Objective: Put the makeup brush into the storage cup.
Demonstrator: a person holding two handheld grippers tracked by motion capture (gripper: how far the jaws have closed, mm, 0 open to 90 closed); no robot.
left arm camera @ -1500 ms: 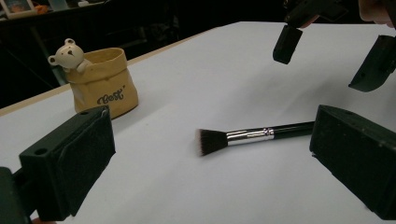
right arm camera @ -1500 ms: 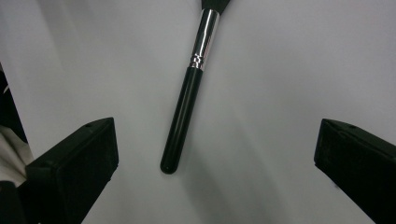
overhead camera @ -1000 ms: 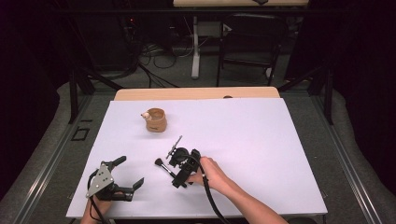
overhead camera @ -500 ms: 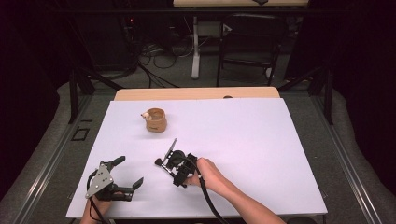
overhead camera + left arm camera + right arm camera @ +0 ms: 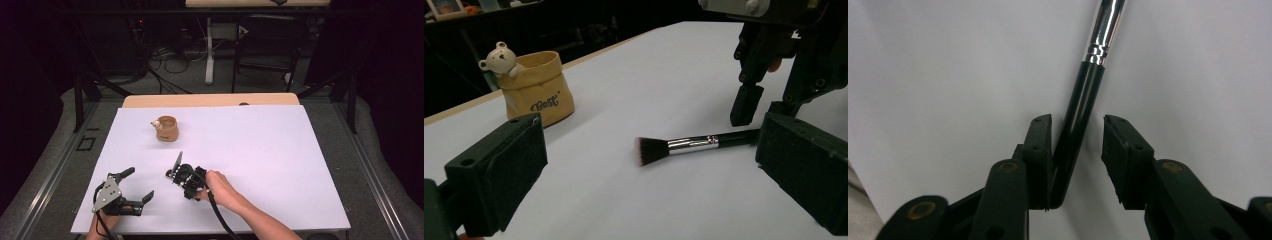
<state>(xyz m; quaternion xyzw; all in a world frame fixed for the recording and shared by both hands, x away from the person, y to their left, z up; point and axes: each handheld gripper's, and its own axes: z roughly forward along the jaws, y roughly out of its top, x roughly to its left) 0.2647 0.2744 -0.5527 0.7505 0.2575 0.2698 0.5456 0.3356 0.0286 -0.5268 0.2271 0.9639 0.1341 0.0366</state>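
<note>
A makeup brush with a black handle, a silver ferrule and dark bristles lies flat on the white table cover. My right gripper points down at the handle's end. Its jaws have just been closing, and the brush handle sits between them. The handle touches one pad, with a gap to the other. The brush also lies ahead of my left gripper. My left gripper rests open and empty near the front left edge.
A small tan pot with a bear figure on its rim stands at the back left, also in the left gripper view. A wooden strip borders the far side. Chairs and cables stand in the dark beyond.
The right gripper's jaws have narrowed from wide apart to close around the brush handle. The hand and the brush have shifted slightly left. The left gripper has stayed put.
</note>
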